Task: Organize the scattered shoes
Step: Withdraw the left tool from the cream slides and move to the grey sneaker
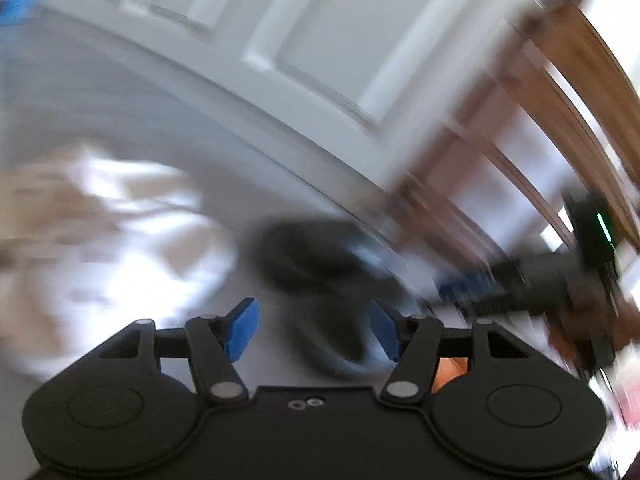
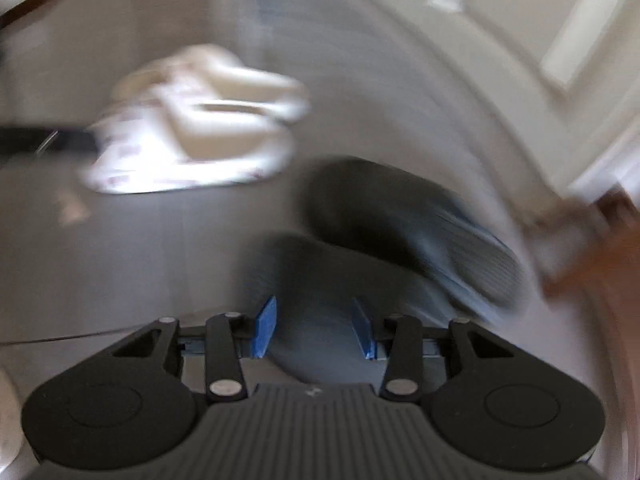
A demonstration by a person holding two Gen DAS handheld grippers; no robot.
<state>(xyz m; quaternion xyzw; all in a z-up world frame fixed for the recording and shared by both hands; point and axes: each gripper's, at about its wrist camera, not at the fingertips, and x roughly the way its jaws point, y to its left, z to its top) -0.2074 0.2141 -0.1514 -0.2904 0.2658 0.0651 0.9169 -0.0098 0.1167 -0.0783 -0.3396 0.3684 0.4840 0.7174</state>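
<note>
Both views are motion-blurred. In the left wrist view my left gripper (image 1: pixel 314 330) is open, its blue pads apart, just above a dark shoe (image 1: pixel 316 256) on the pale floor. A white shoe (image 1: pixel 132 216) lies to its left. My right gripper (image 1: pixel 520 284) shows at the right, blurred. In the right wrist view my right gripper (image 2: pixel 314 330) is open, with the heel of a dark grey shoe (image 2: pixel 320 280) between its pads. A second dark shoe (image 2: pixel 408 224) lies on its side beyond it, sole showing. The white shoes (image 2: pixel 192 128) lie at the upper left.
White panelled doors (image 1: pixel 320 40) run along the back. A wooden chair or table frame (image 1: pixel 540 92) stands at the right, close to the dark shoes. A dark bar (image 2: pixel 44 140) crosses the left edge of the right wrist view.
</note>
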